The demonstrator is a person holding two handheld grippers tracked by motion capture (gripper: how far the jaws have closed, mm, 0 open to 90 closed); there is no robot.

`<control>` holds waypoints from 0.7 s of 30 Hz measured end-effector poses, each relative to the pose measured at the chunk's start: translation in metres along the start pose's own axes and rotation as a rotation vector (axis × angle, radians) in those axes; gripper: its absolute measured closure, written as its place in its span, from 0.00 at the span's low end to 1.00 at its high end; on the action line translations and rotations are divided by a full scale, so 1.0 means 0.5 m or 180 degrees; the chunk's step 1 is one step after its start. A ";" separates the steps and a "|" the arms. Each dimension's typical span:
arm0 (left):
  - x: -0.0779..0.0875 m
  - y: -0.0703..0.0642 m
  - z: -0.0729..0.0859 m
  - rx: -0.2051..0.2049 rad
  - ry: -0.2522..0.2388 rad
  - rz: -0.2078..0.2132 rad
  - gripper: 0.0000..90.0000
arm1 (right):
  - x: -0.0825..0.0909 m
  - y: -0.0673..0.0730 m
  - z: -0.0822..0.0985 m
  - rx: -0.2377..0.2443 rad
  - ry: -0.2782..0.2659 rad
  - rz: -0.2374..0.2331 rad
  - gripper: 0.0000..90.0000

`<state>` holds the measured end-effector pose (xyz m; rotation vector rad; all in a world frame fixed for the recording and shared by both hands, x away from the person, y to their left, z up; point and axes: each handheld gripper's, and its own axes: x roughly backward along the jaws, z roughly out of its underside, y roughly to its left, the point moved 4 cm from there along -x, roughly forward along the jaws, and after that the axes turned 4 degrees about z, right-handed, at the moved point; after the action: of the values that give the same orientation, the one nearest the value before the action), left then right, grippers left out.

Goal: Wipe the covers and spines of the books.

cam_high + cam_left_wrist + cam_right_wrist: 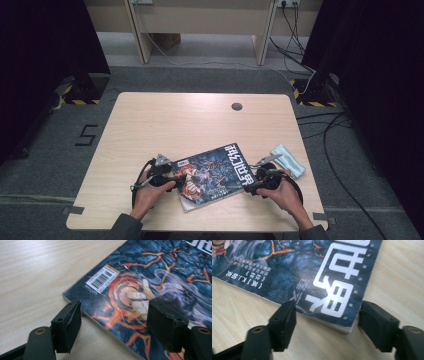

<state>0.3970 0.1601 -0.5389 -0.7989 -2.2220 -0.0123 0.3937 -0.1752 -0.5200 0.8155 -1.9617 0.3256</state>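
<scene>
A magazine [212,172] with a dark blue and orange cover lies flat on the wooden table [200,120], near the front edge. My left gripper [172,179] sits at its left end and my right gripper [250,186] at its right end. In the left gripper view the left gripper [113,325] is open. One jaw stands at the magazine's [150,270] edge near the barcode [101,280], the other over the cover. In the right gripper view the right gripper [327,320] is open, its jaws flanking the magazine's [312,270] corner with the large white characters.
A folded light blue cloth [289,160] lies just right of the magazine, behind my right hand. A round cable hole [237,106] sits at the table's far middle. Cables [330,135] run across the floor on the right.
</scene>
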 end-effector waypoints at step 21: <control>0.055 -0.089 0.072 -0.0231 0.0219 0.0239 0.38 | -0.018 -0.042 -0.021 -0.0212 -0.0275 -0.0006 0.36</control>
<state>0.3348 0.1482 -0.5359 -0.9079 -2.1359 -0.0829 0.4176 -0.1816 -0.5247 0.8000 -2.0408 0.2260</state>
